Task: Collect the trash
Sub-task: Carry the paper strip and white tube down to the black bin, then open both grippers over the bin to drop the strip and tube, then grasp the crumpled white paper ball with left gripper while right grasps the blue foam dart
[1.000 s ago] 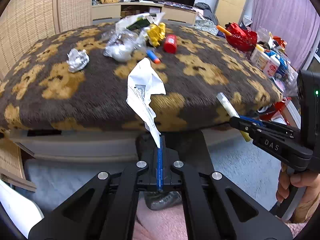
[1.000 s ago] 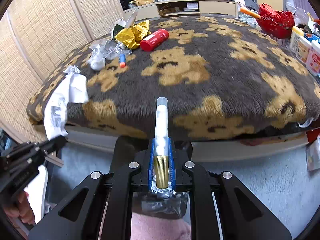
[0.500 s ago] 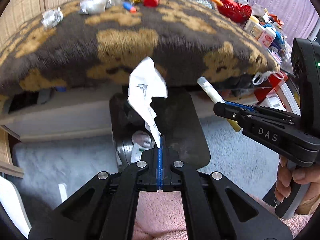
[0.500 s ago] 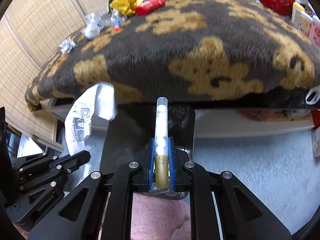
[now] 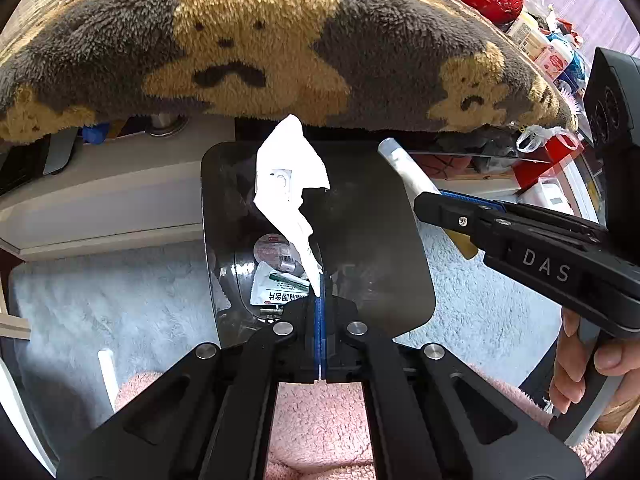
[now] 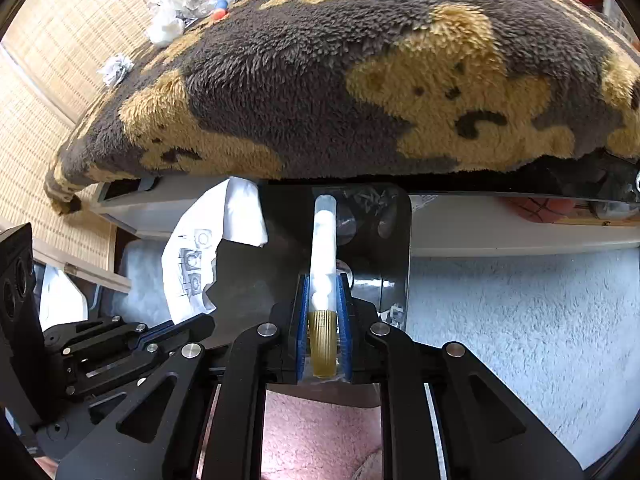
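Left wrist view, change: a second ago the left gripper (image 5: pixel 321 312) faced the top of the bear-pattern blanket (image 5: pixel 256 40); now it looks down on the black bin (image 5: pixel 372 216) below the blanket's edge, so the load has reached the drop point.
Left wrist view, jaws: pressed together, pinching the lower tip of the white paper wrapper (image 5: pixel 290 184).
Left wrist view, wrapper: it stands up from the jaws, over the bin's open mouth, above the packets (image 5: pixel 280 286) already inside.
Left wrist view, right gripper: it comes in from the right of the bin, and the plastic tube (image 5: pixel 404 166) in it pokes over the bin's right rim.
Right wrist view, change: the bin (image 6: pixel 384 240) now fills the middle, where the blanket (image 6: pixel 360 80) was before.
Right wrist view, jaws: the right gripper (image 6: pixel 324 320) is opening a little, and the tube (image 6: pixel 324 248) sits between the blue pads by its gold end.
Right wrist view, tube: its clear end points over the bin towards the blanket's edge; I judge that release is the step in hand.
Right wrist view, leftovers: more trash (image 6: pixel 168 28) lies on the blanket, well away from the bin.
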Demonstrator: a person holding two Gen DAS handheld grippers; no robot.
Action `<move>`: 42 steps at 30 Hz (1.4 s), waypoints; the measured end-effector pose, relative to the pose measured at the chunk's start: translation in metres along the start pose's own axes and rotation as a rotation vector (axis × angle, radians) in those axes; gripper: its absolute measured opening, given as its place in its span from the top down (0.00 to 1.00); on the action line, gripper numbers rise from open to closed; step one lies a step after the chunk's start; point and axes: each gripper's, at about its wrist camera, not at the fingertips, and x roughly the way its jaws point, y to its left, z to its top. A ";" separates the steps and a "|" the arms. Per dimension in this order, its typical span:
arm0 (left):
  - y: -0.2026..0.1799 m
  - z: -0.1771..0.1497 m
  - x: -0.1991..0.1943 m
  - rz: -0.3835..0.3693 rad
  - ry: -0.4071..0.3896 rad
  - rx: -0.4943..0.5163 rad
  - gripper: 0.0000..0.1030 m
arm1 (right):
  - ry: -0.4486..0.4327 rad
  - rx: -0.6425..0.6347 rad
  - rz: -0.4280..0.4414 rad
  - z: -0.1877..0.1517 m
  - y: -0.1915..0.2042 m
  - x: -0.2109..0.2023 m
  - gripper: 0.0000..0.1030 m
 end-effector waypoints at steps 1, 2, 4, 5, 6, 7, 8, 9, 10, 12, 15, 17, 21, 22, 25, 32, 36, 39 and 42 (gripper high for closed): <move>0.001 0.001 0.001 0.000 0.001 -0.004 0.99 | 0.003 0.004 0.001 0.001 0.000 0.001 0.84; 0.003 -0.002 0.000 -0.002 0.000 -0.008 0.98 | 0.008 0.007 0.000 0.002 0.000 0.003 0.83; 0.005 0.000 -0.001 0.003 -0.001 -0.015 0.88 | 0.009 0.008 -0.011 0.003 0.000 0.004 0.83; 0.005 0.000 -0.002 0.001 0.000 -0.018 0.81 | 0.008 0.004 -0.024 0.004 0.000 0.005 0.82; 0.007 0.000 -0.003 0.004 -0.003 -0.023 0.79 | 0.007 0.004 -0.030 0.004 0.000 0.004 0.79; 0.008 0.000 -0.004 0.009 -0.006 -0.026 0.76 | 0.004 0.005 -0.032 0.003 -0.001 0.003 0.69; 0.008 0.001 -0.006 0.012 -0.007 -0.028 0.74 | 0.000 0.009 -0.034 0.003 -0.003 0.002 0.61; 0.009 0.001 -0.008 0.016 -0.011 -0.030 0.72 | -0.009 0.014 -0.036 0.002 -0.004 0.000 0.47; 0.010 0.001 -0.011 0.021 -0.017 -0.033 0.69 | -0.016 0.017 -0.039 0.003 -0.005 -0.003 0.45; 0.012 0.001 -0.015 0.034 -0.029 -0.036 0.61 | -0.025 0.013 -0.050 0.003 -0.006 -0.007 0.41; 0.016 0.000 -0.026 0.068 -0.052 -0.039 0.41 | -0.046 0.020 -0.056 0.005 -0.009 -0.015 0.10; 0.020 0.000 -0.036 0.091 -0.073 -0.040 0.28 | -0.068 0.021 -0.064 0.007 -0.010 -0.023 0.06; 0.030 0.003 -0.054 0.124 -0.111 -0.055 0.15 | -0.087 0.001 -0.079 0.016 -0.006 -0.037 0.03; 0.035 0.005 -0.059 0.136 -0.122 -0.064 0.14 | -0.095 -0.003 -0.081 0.018 -0.004 -0.040 0.03; 0.047 0.010 -0.073 0.154 -0.148 -0.085 0.10 | -0.131 -0.018 -0.075 0.027 0.004 -0.051 0.03; 0.074 0.032 -0.100 0.191 -0.217 -0.112 0.09 | -0.193 -0.065 -0.047 0.060 0.028 -0.062 0.03; 0.089 0.050 -0.108 0.210 -0.241 -0.113 0.09 | -0.222 -0.089 -0.039 0.085 0.044 -0.059 0.03; 0.106 0.071 -0.114 0.240 -0.268 -0.134 0.09 | -0.244 -0.100 -0.032 0.101 0.054 -0.056 0.03; 0.122 0.090 -0.118 0.260 -0.294 -0.148 0.10 | -0.271 -0.115 -0.024 0.117 0.064 -0.051 0.03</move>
